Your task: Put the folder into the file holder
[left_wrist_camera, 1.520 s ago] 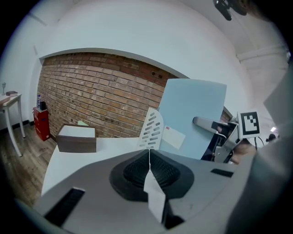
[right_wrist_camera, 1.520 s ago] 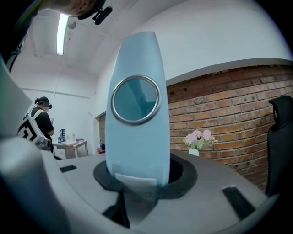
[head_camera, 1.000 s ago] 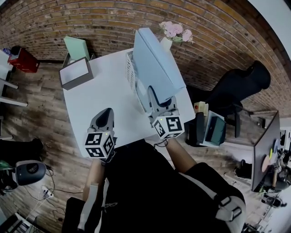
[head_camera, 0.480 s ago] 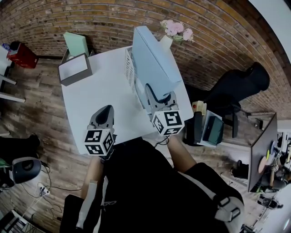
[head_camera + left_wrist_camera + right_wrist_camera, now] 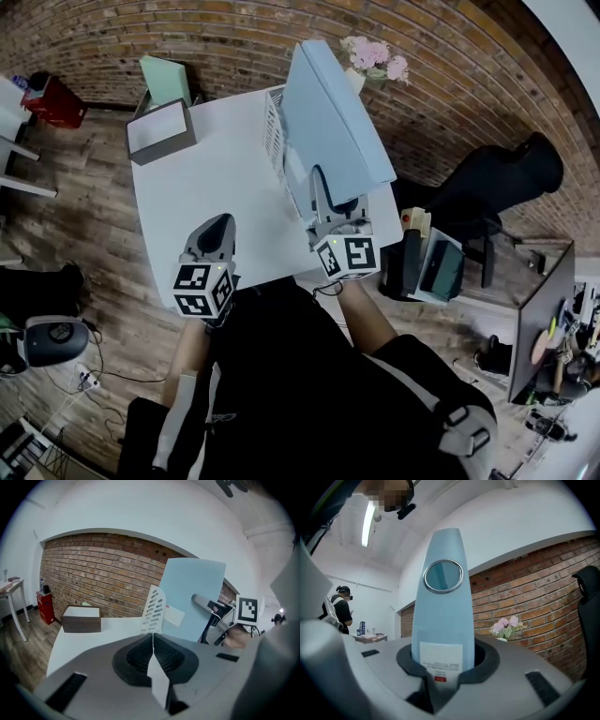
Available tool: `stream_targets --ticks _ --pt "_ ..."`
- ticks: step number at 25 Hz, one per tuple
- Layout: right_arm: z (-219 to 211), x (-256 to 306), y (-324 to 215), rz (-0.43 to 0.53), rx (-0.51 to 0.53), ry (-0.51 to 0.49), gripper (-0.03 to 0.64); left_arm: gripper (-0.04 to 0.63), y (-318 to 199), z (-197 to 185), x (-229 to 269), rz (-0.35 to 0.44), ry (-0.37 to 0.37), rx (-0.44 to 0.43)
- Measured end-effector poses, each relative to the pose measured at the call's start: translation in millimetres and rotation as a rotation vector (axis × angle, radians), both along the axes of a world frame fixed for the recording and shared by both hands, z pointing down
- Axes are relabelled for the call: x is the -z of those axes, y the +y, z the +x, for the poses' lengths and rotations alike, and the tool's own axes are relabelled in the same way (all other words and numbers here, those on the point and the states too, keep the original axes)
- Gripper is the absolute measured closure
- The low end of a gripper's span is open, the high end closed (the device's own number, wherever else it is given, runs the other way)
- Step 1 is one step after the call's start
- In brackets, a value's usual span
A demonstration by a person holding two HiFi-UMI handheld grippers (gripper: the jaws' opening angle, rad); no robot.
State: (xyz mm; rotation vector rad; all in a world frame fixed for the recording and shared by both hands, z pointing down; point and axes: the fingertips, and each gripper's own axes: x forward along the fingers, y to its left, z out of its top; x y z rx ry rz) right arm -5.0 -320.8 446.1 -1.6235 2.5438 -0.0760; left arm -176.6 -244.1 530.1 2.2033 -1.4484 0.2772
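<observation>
Folder [image 5: 333,112] upright at the white file holder [image 5: 275,131], right claw [image 5: 321,187] just tightening, pinching its spine; left claw [image 5: 219,225] pressed together, empty, above the tabletop [image 5: 206,178].

Person in a loose black top [image 5: 300,375], right sleeve ending above the forearm, grey webbing strap [image 5: 457,419] with a pale plastic buckle across the right shoulder, narrow pale stripe [image 5: 176,412] running lengthwise down the dark left sleeve

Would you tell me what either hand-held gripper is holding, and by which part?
The right hand-held gripper, jaws just closing, grips the blue folder by its spine, at the label; the left hand-held gripper holds nothing.
</observation>
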Motion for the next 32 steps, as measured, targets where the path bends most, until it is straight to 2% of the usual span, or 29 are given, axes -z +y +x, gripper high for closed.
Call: stream_targets --ticks 6,32 --pt "9 -7 -7 0.02 -0.033 -0.071 0.476 0.572 6 6 0 0.0 -0.02 -0.015" --pt "6 -21 -7 0.026 -0.013 -0.017 0.466 0.572 8 8 -4 -0.01 -0.026 -0.013"
